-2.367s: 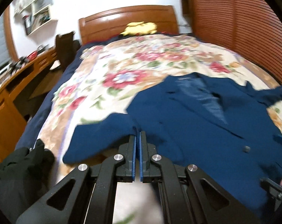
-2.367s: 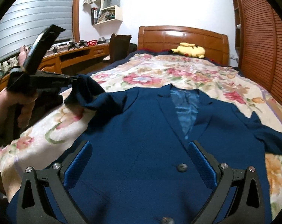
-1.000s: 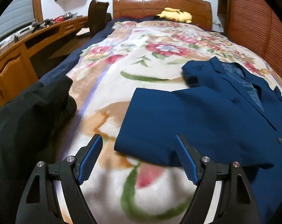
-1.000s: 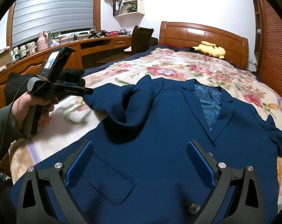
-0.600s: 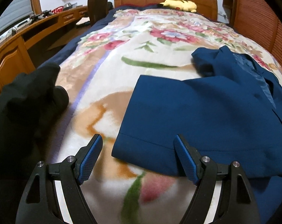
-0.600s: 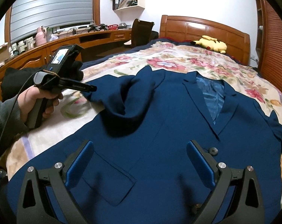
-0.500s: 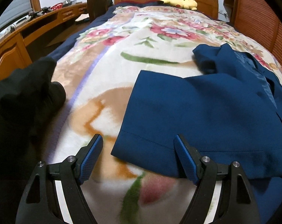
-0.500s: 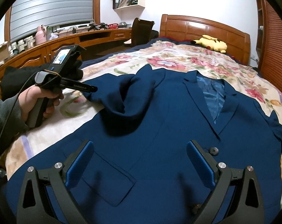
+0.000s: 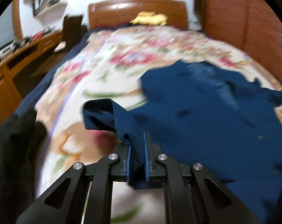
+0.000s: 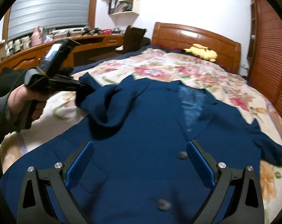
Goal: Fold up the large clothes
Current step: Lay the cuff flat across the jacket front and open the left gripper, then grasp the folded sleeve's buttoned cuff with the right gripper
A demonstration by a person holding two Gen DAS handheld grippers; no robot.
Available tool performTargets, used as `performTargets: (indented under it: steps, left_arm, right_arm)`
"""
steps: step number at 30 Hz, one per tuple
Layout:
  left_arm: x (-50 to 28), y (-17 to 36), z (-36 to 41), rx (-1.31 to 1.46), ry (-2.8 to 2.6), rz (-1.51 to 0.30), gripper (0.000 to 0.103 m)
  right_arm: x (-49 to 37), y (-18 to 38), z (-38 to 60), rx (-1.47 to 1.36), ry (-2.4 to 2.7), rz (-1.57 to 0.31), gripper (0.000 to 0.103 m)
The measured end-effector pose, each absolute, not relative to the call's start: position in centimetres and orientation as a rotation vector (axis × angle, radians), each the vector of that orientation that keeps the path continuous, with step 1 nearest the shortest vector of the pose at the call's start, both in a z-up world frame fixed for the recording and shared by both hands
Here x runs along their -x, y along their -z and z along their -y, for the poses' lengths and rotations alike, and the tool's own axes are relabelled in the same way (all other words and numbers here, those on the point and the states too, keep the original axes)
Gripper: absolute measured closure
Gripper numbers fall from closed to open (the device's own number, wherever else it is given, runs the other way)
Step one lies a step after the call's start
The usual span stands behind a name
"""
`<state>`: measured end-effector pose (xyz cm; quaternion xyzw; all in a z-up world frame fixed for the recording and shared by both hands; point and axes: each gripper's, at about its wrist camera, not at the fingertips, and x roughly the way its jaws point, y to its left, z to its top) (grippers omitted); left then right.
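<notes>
The left claw [image 9: 136, 149] is closing, pinching the blue jacket's sleeve [image 9: 111, 117]; the right claw [image 10: 140, 160] is hovering spread above the jacket [image 10: 141, 130].

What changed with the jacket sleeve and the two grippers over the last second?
The left gripper, open over the sleeve cuff a second ago, is closing on it and lifting it off the bedspread. The right gripper stays open above the jacket, which otherwise lies flat as before.

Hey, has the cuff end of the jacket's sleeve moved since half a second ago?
Yes. In the left wrist view the sleeve cuff no longer lies flat on the floral blanket; it is lifted off it, pinched in the closing left gripper.
</notes>
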<state>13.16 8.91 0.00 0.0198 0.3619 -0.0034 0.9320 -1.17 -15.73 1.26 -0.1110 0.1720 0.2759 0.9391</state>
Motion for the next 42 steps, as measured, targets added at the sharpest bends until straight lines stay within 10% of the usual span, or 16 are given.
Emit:
performTargets:
  steps: [20, 31, 34, 42]
  left_arm:
    - [-6.3, -5.5, 5.5, -0.098, 0.333, -0.569, 0.09]
    - [-4.4, -1.3, 4.7, -0.085, 0.253, -0.62, 0.051]
    - [-3.3, -1.0, 3.8, -0.064, 0.239, -0.599, 0.027]
    - [-1.1, 0.1, 1.7, -0.08, 0.192, -0.556, 0.024]
  right_arm:
    - [1.4, -0.9, 24.8, 0.09, -0.351, -0.37, 0.003]
    - [0.7, -0.8, 23.7, 0.056, -0.358, -0.356, 0.005]
    - [0.4, -0.8, 23.1, 0.054, -0.377, -0.358, 0.006]
    - [-1.3, -0.2, 21.6, 0.083, -0.423, -0.401, 0.007]
